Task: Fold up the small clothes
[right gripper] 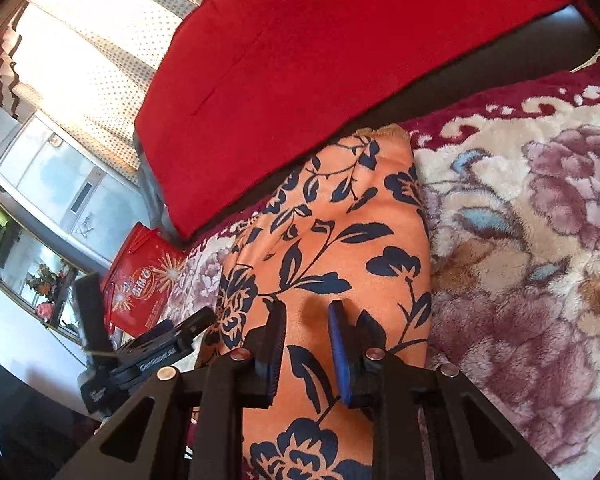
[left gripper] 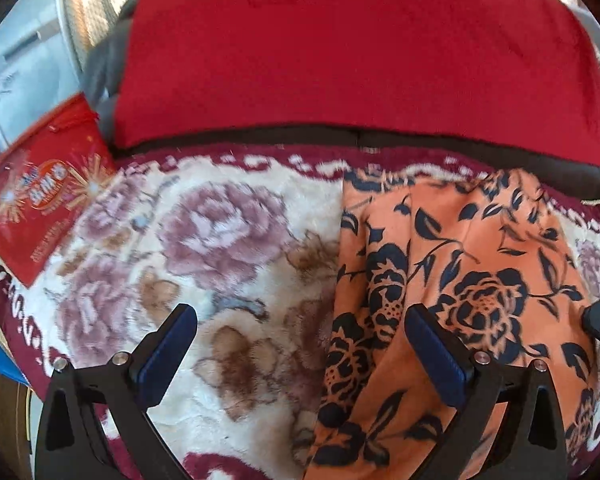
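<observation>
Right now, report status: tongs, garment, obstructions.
Left tongs open, empty. Right tongs narrow gap, nothing pinched. Orange floral garment flat on blanket. Red bag off aside.

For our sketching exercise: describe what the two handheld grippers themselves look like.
Both the left gripper and right gripper have matte black frames with triangular cut-outs, round silver bolt heads, and flat blue ribbed pads on the fingers. The left gripper's side carries small white lettering.

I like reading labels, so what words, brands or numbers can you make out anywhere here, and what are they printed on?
"GenRobot.AI", as far as it can be read: on the body of the left gripper, in the right wrist view.
Red bag: an orange emblem with light characters and a line of small print, all too blurred to read.
Orange flowered cloth, flowered blanket: no text.
</observation>
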Tool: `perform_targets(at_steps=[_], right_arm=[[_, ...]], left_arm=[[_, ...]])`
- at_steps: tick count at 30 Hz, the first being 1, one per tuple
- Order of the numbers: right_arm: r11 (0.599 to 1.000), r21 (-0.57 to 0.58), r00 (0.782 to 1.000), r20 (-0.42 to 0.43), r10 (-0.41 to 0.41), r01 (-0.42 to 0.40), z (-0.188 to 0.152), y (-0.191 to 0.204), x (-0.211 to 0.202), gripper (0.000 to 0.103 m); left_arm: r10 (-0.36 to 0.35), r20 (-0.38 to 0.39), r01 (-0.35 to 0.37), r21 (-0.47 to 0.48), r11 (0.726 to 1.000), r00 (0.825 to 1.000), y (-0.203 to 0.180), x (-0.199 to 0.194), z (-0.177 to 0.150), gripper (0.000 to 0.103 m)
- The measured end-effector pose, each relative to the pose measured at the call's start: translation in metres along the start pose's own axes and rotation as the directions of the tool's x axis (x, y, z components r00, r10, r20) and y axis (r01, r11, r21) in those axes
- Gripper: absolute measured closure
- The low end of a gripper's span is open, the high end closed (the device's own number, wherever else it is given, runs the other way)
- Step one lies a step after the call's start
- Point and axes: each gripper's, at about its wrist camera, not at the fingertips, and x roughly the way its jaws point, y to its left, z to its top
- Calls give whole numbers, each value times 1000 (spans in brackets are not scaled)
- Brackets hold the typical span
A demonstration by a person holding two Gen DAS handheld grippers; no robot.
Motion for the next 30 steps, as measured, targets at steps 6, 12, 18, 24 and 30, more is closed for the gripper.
perform_targets(at_steps=[6, 12, 18, 24, 30], right_arm=[[1000, -18, 1000, 8, 10, -10, -9, 6, -7, 77], [998, -56, 1000, -13, -14, 13, -19, 10, -1, 75], [1000, -8, 999, -33, 13, -13, -17, -1, 6, 75], [1000, -10, 999, -36, 23, -24, -15, -5, 9, 75], [999, -1, 998, -41, 38, -38, -14, -8, 10, 75]], left_arm=[[-7, 78, 7, 7, 1000, 997, 4, -29, -10, 0], [-28, 89, 25, 29, 999, 996, -4, -35, -15, 0], [-28, 87, 24, 52, 998, 996, -10, -32, -16, 0], [-30, 74, 26, 56, 998, 997, -10, -26, -16, 0], [-8, 55, 5, 63, 998, 998, -9, -16, -16, 0]])
